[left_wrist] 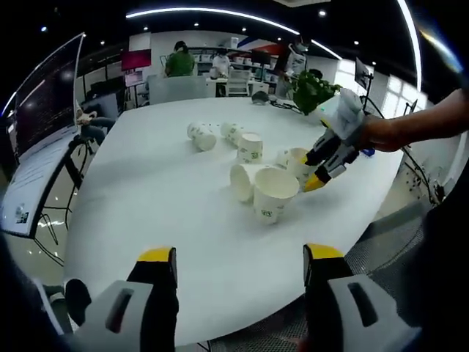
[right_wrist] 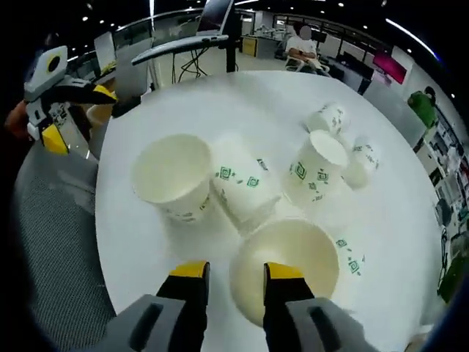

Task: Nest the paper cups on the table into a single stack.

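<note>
Right gripper view, right gripper (right_wrist: pixel 234 275) pinching rim of upright paper cup (right_wrist: pixel 293 264), mouth up, smooth white cups (right_wrist: pixel 242 183) toppled sideways on round table (right_wrist: pixel 410 220), left gripper (left_wrist: pixel 238 268) spread wide, holding nothing

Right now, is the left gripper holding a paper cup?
No. The left gripper hangs open over bare table, with the cups lying farther ahead.

The left claw (left_wrist: pixel 239 268) hangs with jaws apart over the near edge of the white worktop (left_wrist: pixel 146 198), nothing between them. Ahead, paper cups (left_wrist: pixel 249 172) cluster mid-worktop: one upright (left_wrist: pixel 275 194), others tipped on their sides. From the right, the right claw (left_wrist: pixel 316 172) reaches in at a cup's rim (left_wrist: pixel 297 163), a hand (left_wrist: pixel 381 132) behind it.
</note>
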Motion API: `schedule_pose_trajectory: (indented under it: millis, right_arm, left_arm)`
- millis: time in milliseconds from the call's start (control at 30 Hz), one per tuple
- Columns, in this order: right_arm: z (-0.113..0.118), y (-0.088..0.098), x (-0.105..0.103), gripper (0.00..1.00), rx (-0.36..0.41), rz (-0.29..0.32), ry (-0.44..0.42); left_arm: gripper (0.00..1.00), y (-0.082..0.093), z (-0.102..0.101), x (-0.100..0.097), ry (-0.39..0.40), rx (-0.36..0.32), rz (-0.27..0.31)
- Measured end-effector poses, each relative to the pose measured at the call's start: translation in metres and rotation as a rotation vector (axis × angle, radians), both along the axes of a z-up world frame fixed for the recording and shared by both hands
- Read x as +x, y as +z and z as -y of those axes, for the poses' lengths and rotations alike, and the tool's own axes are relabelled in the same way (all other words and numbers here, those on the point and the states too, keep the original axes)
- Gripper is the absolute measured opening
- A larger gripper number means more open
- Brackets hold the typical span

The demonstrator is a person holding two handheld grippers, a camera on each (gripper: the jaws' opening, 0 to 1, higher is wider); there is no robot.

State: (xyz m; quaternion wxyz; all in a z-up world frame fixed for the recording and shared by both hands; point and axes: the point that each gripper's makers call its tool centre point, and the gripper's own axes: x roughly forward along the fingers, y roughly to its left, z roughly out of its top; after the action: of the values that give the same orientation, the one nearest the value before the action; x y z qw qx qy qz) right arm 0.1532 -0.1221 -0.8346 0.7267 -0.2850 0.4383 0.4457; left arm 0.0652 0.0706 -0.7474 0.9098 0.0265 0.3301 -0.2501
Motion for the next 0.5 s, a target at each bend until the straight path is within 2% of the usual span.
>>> schedule_pose_trajectory:
  millis: [67,133,300,433,500]
  right_arm:
    - [-0.001,-0.004,-0.001,0.19,-0.003,-0.008,0.003]
    - [0.001,-0.01,0.003,0.11,-0.026,-0.003,0.007]
    - [0.005,-0.004,-0.001,0.0,-0.041,-0.003,0.012]
    - [0.006,0.0,-0.004,0.0,-0.034,0.005,0.031]
    - [0.006,0.009,-0.007,0.0,-0.03,0.016,0.038]
  left_arm:
    - [0.67,0.001,-0.001,0.0,0.002,0.0,0.001]
    - [0.67,0.002,-0.002,-0.001,-0.001,0.006,0.001]
    - [0.66,0.001,-0.003,0.0,-0.008,0.01,-0.003]
    - [0.65,0.0,0.0,0.001,-0.009,0.003,-0.008]
    - [0.65,-0.001,0.001,0.001,-0.011,0.001,-0.008]
